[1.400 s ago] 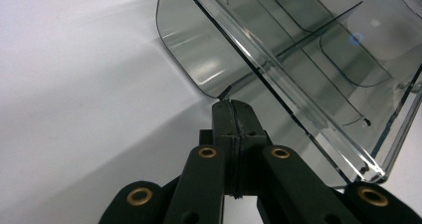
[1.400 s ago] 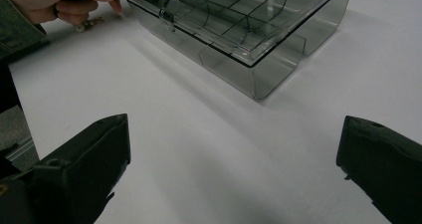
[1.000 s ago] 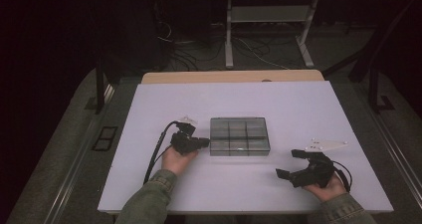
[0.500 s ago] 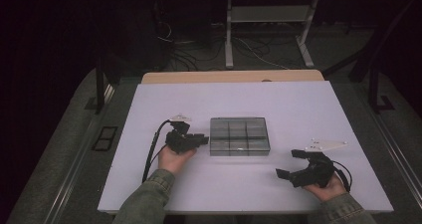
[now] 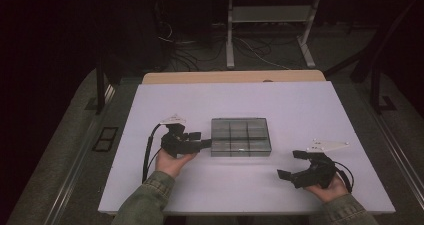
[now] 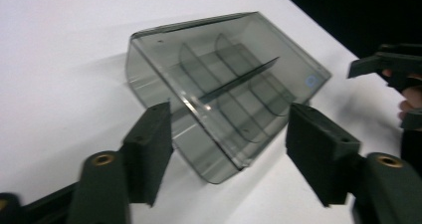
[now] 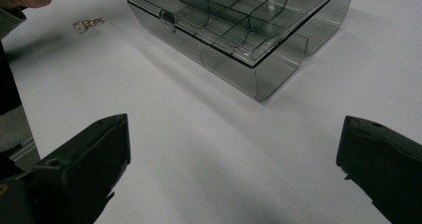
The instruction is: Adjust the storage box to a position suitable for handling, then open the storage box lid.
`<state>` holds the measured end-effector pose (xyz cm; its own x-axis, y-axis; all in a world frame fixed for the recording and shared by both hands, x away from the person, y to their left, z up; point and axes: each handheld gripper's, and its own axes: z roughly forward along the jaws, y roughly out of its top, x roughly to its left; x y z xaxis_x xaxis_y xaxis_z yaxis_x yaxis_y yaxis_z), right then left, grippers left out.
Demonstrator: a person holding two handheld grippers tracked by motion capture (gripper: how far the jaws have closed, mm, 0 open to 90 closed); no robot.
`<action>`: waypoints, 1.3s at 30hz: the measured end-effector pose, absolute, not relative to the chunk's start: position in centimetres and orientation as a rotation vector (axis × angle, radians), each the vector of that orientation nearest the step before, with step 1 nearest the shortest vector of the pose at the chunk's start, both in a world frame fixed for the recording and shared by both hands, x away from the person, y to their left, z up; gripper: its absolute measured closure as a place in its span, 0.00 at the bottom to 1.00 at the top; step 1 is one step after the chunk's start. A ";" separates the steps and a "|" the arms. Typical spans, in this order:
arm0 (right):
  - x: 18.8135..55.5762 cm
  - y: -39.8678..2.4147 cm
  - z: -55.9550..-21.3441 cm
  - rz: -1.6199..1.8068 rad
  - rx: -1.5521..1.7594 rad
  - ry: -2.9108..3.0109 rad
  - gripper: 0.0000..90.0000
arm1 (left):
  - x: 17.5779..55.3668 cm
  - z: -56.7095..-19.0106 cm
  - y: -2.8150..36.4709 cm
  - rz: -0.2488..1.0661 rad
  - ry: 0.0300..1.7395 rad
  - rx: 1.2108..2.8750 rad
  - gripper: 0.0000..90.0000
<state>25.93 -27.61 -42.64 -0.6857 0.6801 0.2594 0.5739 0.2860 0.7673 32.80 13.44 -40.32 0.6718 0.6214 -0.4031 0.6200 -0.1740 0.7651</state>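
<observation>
Left gripper (image 5: pixel 204 144) sits at the left edge of the box (image 5: pixel 241 136), jaws just opened to a medium gap. In the left gripper view the box (image 6: pixel 226 92) corner lies ahead of and between the pads (image 6: pixel 149 152), but nothing is pinched; pads clear of the plastic. Compared with a second ago, the left hand (image 5: pixel 172 160) has lifted and shifted a little at the box side; the box itself has not moved, still mid-table on the white table (image 5: pixel 250 100), lid closed, dividers visible inside, compartments look empty.

Right gripper (image 5: pixel 290 165) is parked near the table's front right, well apart from the box, jaws wide, holding nothing; same spot as before.

A small metal piece (image 7: pixel 87 23) lies on the table near the box's latch side.

Reading: left has let go or is re-aiming for a new hold on the box edge, probably lid or latch. Box not yet opened.
</observation>
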 end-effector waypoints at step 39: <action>25.9 -27.4 -42.8 1.353 1.184 2.445 0.01 | 31.2 -42.1 10.0 0.217 0.828 2.170 0.36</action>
